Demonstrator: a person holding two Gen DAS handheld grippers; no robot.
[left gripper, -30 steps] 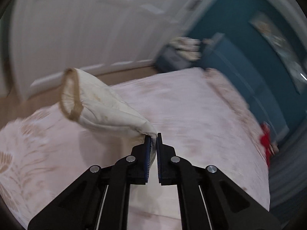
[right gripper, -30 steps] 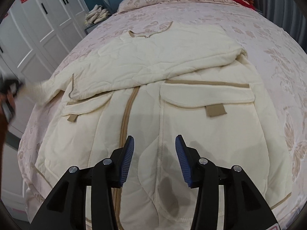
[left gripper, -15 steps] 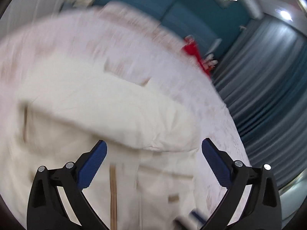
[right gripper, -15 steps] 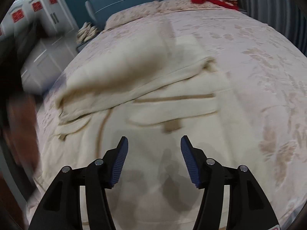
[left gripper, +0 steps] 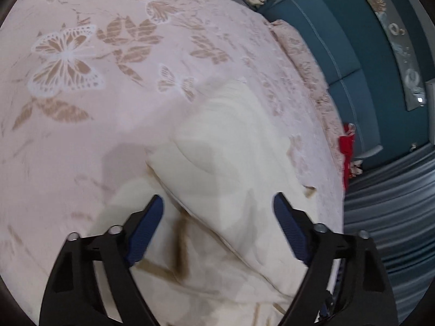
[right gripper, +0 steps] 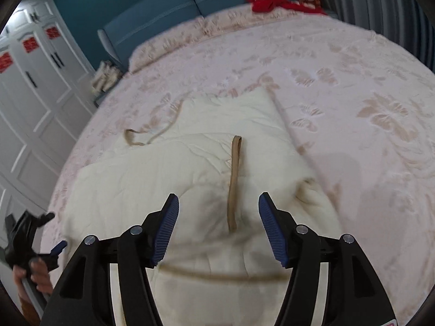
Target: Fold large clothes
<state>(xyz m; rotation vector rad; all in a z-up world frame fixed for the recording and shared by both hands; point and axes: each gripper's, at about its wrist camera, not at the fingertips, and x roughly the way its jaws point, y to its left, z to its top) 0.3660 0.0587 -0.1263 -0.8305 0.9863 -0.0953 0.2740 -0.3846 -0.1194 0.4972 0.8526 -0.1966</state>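
Note:
A cream quilted coat (right gripper: pixel 206 168) with tan trim lies on the bed, both sleeves folded over its body. A tan cuff band (right gripper: pixel 234 179) runs down the top sleeve. My right gripper (right gripper: pixel 218 214) hovers over that band, jaws opening, nothing between the pads. In the left wrist view the coat (left gripper: pixel 217 146) lies just below my left gripper (left gripper: pixel 217 214); its jaws are wide but closing, with no cloth between them. The left gripper (right gripper: pixel 54 248) also shows at the right wrist view's lower left, held by a hand.
The bed (left gripper: pixel 81 108) has a pink spread with butterfly and leaf patterns. A teal headboard (right gripper: pixel 190 2) stands behind it with red items (right gripper: pixel 274 2) on the pillows. White wardrobe doors (right gripper: pixel 35 81) stand left, grey curtains (left gripper: pixel 394 203) right.
My left gripper let go of the cream sleeve, opened wide and swung down over the coat. The sleeve now lies folded across the body. My right gripper moved along the coat and opened wider.

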